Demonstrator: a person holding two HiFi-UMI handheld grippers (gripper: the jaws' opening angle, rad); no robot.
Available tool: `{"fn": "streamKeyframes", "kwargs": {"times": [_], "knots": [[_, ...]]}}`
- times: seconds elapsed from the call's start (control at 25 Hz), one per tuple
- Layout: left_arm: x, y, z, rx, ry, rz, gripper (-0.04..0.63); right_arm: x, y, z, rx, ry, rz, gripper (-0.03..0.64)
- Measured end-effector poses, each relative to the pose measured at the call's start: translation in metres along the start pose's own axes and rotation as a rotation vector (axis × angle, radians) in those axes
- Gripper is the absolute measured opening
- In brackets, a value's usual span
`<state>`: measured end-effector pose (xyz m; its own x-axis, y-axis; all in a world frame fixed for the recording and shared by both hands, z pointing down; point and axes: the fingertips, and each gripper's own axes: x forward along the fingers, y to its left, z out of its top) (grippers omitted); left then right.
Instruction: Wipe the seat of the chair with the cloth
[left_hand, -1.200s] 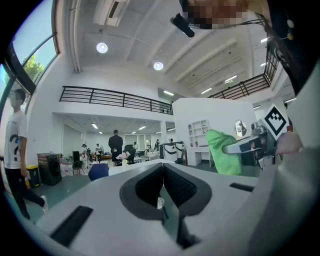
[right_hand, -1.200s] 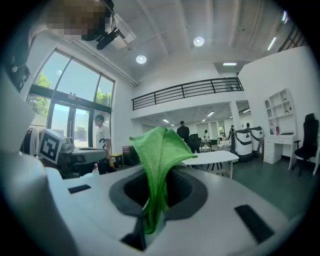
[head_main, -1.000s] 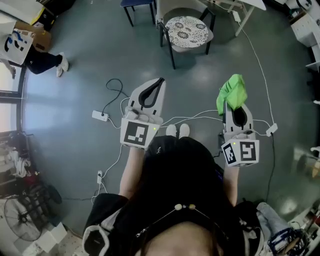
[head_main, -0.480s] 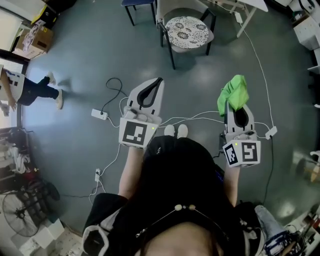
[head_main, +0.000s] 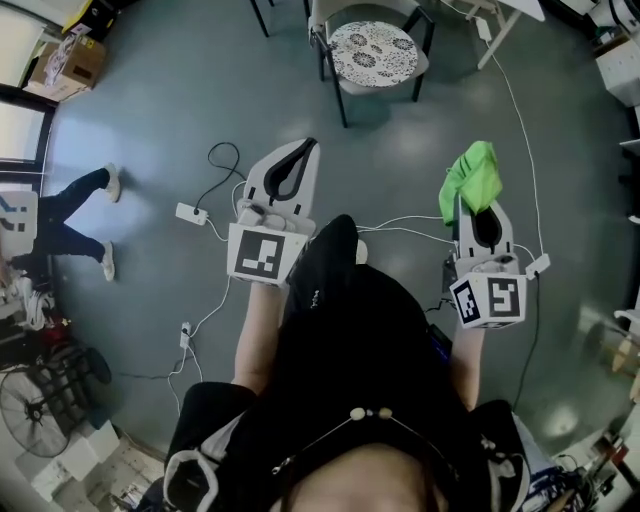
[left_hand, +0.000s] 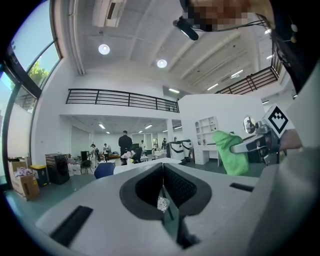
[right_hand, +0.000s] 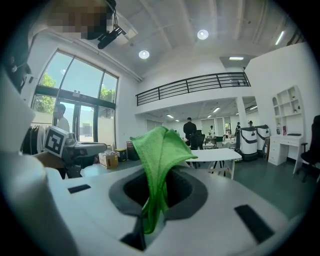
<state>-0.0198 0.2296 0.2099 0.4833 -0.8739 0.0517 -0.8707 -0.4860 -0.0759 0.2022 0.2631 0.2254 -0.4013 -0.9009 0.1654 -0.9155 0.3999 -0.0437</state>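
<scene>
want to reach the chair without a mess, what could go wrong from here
1. Cables and a power strip lie on the floor on the way to the chair; tripping on them seems possible.
2. The right claw pinches the cloth by one part, with the rest bunched beyond its tips; it might pull free while wiping.

1. A smooth grey floor has white cables and a power strip lying across it.
2. The hall is tall, with white walls and a black-railed balcony.
3. Round ceiling lights are lit.
4. Tall windows show green trees.
5. A white table and white shelves stand farther off.
6. A fan stands at the floor's edge.
</scene>
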Motion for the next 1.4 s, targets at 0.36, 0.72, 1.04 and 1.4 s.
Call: {"fn": "streamKeyframes", "kwargs": {"times": [0.36,0.72,1.04,1.4], "knots": [[0.052,0.042,-0.005,-0.006,-0.037,-0.005,0.006,0.046,-0.011,0.006,-0.038,-0.006,-0.014,0.052],[0.162,0.135,-0.013,-0.029,-0.046,-0.044,0.006,0.188,-0.033,0.039,-0.072,-0.014,-0.027,0.052],[0.254,0.215,-0.028,-0.023,-0.011,-0.091,0.006,0.322,-0.033,0.056,-0.122,0.029,0.065,0.052],[0.357,0.229,-0.054,-0.08,0.039,-0.081,0.006,0.427,-0.091,0.023,-0.289,0.182,0.242,0.053]]}}
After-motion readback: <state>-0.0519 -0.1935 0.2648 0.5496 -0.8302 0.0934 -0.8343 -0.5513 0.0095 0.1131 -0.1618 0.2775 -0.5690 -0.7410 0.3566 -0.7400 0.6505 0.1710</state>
